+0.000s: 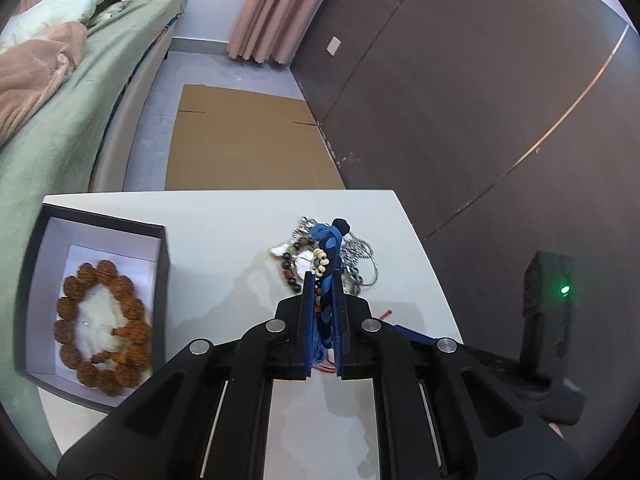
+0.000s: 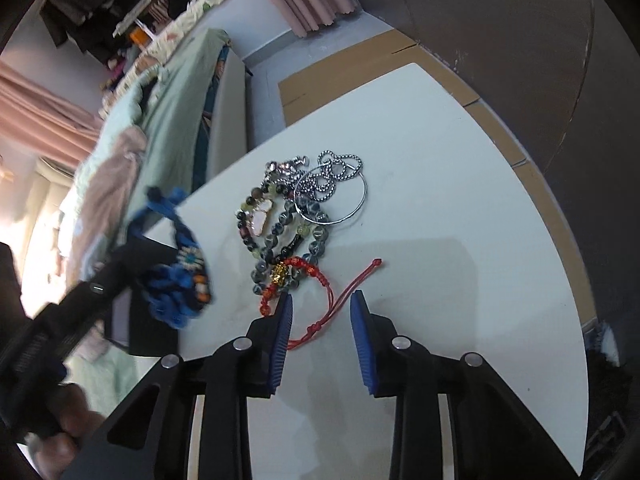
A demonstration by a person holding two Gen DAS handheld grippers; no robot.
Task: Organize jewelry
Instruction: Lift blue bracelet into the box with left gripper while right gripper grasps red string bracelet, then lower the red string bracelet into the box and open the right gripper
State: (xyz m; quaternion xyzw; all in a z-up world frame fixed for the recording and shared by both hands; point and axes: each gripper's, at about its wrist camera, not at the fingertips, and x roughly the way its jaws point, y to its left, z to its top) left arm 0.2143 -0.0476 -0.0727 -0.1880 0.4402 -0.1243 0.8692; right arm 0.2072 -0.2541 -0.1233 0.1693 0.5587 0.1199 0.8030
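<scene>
My left gripper [image 1: 322, 280] is shut on a blue woven bracelet [image 1: 327, 254] with small beads and holds it above the white table [image 1: 224, 236]. It also shows, blurred, in the right wrist view [image 2: 180, 280]. A black box [image 1: 162, 264] at the left holds a brown bead bracelet [image 1: 102, 324]. A pile of jewelry [image 2: 296, 216] lies on the table: dark bead bracelets, a silver chain, a silver ring hoop [image 2: 352, 208]. A red cord bracelet [image 2: 312, 276] lies nearest my right gripper [image 2: 322, 300], which is open just over its cord.
A bed with green sheets [image 1: 48, 152] runs along the left. Flat cardboard [image 1: 248, 136] lies on the floor beyond the table. A dark wall panel [image 1: 480, 100] is at the right. The right handset with a green light [image 1: 548, 312] shows at the table's right edge.
</scene>
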